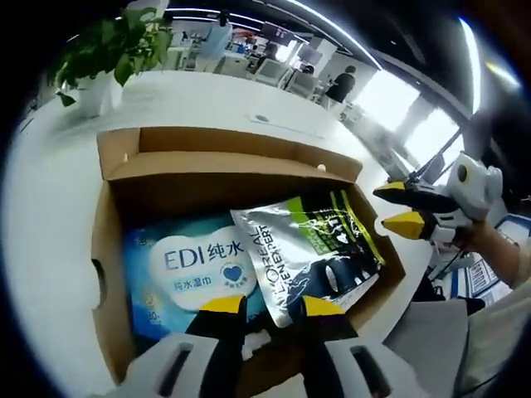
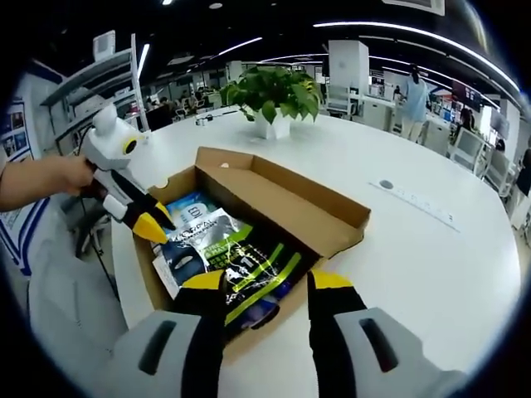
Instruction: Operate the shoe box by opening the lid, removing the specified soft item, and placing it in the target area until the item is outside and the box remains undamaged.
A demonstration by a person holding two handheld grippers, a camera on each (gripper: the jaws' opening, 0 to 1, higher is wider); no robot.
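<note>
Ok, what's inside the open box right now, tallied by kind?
Blue wet wipes pack: 1
Silver and green face mask pouch: 1
Total: 2 soft packs lying in the cardboard box, the pouch partly overlapping the wipes. Anything underneath them is hidden.

White table [image 2: 431, 274] bears open shoe box [image 2: 319, 217] and potted plant [image 2: 274, 95].

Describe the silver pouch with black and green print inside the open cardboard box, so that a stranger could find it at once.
On the white round table stands an open brown cardboard box. Two soft packs lie inside it: a blue and white wet-wipe pack and, partly over it, the silver foil pouch with black and lime-green print. Only the pouch is shiny and metallic.
</note>
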